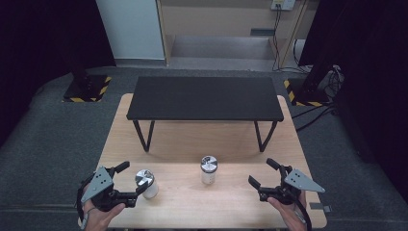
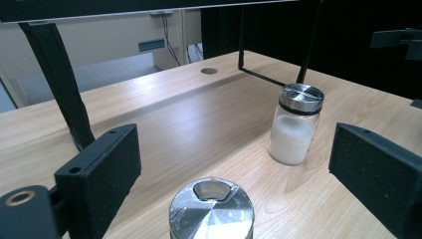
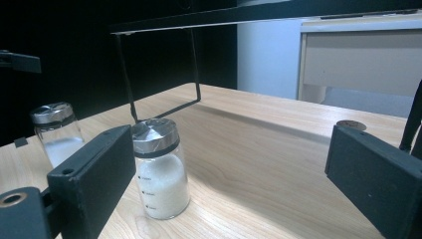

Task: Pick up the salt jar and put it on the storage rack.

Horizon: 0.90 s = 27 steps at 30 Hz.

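table: light wooden table [image 1: 183, 139], grey floor around it
shelf: low black rectangular shelf on thin black metal legs [image 1: 204, 98], stands across the far half of the table, spans almost edge to edge
jar 1: small clear glass jar of white powder with a silver metal lid [image 1: 146, 183], near the front edge, left of centre; it is tilted toward the left gripper, lid facing it; in the left gripper view the lid [image 2: 211, 209] sits low between the jaws
jar 2: second clear glass jar with white powder and silver lid [image 1: 209, 170], upright, about mid-table toward the front edge, well apart from jar 1
left gripper: black two-jaw gripper [image 1: 126, 182] held at the front left corner, jaws spread wide, one jaw tip just beside jar 1, contact unclear; nothing clamped
right gripper: black two-jaw gripper [image 1: 263, 173] near the front right corner, jaws spread wide, holding nothing, apart from jar 2
right gripper view: jar 2 [image 3: 159, 169] beside the left jaw, jar 1 [image 3: 55, 132] farther off
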Tool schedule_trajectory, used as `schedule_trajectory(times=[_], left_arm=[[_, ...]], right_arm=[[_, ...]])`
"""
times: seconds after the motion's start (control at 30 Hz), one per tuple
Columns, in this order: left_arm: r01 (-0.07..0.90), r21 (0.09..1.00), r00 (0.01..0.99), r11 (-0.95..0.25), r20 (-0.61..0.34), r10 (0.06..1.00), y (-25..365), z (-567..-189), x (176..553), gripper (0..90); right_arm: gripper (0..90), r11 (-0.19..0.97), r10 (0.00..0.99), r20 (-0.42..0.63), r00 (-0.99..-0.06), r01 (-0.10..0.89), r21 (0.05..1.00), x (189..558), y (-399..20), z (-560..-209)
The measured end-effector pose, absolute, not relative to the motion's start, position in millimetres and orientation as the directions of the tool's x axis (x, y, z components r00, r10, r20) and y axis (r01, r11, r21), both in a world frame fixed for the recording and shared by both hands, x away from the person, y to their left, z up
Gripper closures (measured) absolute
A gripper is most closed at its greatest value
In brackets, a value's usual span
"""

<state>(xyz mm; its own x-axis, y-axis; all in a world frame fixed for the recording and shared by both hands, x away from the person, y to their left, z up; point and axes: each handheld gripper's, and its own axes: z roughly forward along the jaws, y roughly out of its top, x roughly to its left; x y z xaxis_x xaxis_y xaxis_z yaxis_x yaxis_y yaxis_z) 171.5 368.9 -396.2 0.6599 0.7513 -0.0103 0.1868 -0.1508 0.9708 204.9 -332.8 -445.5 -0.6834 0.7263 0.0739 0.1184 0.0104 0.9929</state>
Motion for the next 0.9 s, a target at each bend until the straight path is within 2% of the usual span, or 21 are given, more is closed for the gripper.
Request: schedule_trajectory(times=[0.33,0.6,0.9], left_arm=[[0.191,0.968,0.651,-0.166,0.002,0.759,368,-382,172,5.1],[0.242,0.943,0.656,-0.226,0.013,0.755,377,-353,171,5.1],[0.305,0.926,0.682,-0.223,-0.049,0.73,392,-313,179,5.2]], right_arm=[[5.6,0.014,0.724,0.069,-0.687,0.114,0.993,204,-333,-446],[5.7,0.018,0.72,0.066,-0.691,0.114,0.993,204,-332,-445],[5.7,0.02,0.719,0.065,-0.691,0.115,0.993,204,-331,-445]])
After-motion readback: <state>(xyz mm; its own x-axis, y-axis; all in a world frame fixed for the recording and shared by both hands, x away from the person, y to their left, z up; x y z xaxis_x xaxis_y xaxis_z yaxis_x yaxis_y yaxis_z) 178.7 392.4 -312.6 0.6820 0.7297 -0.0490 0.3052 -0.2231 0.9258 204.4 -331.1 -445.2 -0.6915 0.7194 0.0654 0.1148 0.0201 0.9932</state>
